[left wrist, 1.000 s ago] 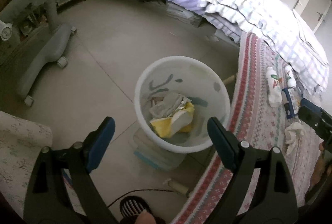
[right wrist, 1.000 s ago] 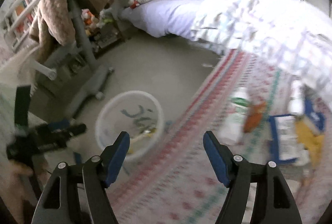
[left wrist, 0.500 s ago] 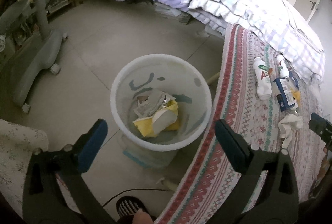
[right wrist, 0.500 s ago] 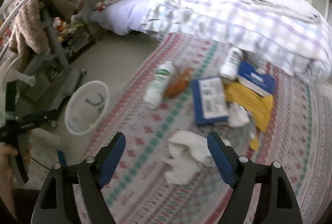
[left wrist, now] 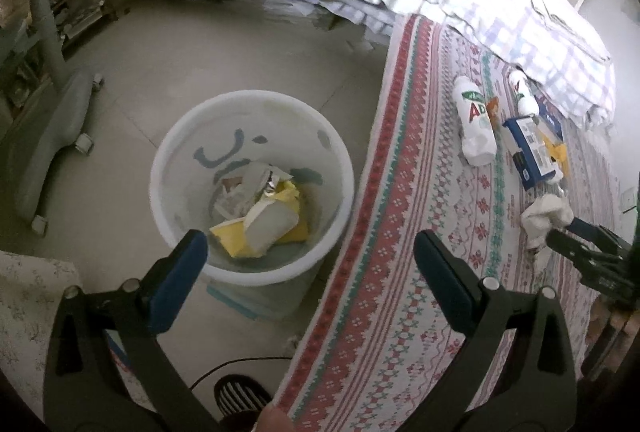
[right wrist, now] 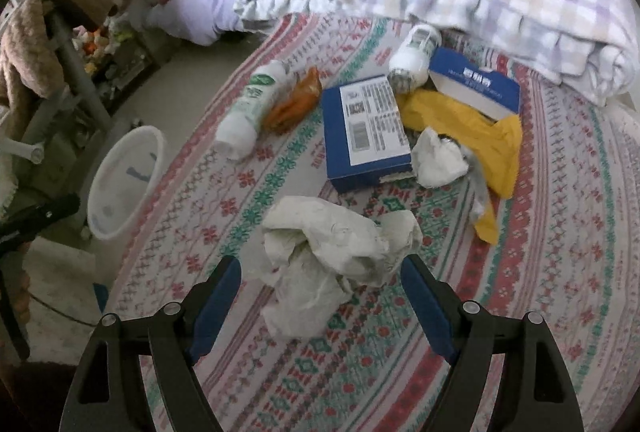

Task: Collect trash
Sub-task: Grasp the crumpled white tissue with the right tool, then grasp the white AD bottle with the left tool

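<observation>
Right hand-held gripper (right wrist: 320,296), jaws apart after just widening, hovers at the crumpled white paper wad (right wrist: 340,248) on the patterned red-and-green rug (right wrist: 560,272), pads not pressing it. Left hand-held gripper (left wrist: 310,260), jaws likewise just widened and empty, hangs above the round white plastic bin (left wrist: 252,188) holding yellow and white scraps.
</observation>
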The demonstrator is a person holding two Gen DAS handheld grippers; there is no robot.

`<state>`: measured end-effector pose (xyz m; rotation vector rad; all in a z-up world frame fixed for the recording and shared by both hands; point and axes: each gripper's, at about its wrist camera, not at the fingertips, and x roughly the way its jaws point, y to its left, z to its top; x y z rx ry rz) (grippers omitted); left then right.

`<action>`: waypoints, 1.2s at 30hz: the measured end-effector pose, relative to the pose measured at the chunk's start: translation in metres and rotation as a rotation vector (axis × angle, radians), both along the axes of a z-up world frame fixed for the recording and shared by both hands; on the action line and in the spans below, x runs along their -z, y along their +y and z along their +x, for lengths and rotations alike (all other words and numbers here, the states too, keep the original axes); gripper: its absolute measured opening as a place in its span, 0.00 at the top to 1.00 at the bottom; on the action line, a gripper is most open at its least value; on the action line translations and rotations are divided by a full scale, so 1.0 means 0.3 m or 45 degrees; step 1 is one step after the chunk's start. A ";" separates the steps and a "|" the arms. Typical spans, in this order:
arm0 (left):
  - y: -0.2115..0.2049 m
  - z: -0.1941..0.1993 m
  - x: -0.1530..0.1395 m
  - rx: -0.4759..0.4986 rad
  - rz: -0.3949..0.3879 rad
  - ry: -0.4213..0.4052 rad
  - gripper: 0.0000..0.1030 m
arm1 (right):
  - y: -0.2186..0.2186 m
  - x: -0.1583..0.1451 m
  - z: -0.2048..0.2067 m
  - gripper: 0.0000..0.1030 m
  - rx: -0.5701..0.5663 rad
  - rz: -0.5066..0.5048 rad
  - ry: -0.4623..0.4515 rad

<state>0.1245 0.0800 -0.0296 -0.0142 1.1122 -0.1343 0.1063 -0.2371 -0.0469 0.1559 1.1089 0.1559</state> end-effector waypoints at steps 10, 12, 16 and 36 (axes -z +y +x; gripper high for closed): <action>-0.054 0.009 0.038 0.029 0.046 0.035 0.01 | -0.002 0.069 0.056 0.21 0.071 -0.042 0.004; -0.071 0.016 0.046 0.032 0.053 0.040 0.01 | -0.003 0.067 0.056 0.36 0.070 -0.045 -0.003; -0.102 0.026 0.052 0.038 0.047 0.039 0.01 | 0.002 0.047 0.054 0.67 0.034 -0.054 -0.025; -0.421 0.152 0.091 0.117 -0.138 -0.107 0.06 | -0.240 -0.179 0.001 0.72 0.170 0.054 -0.199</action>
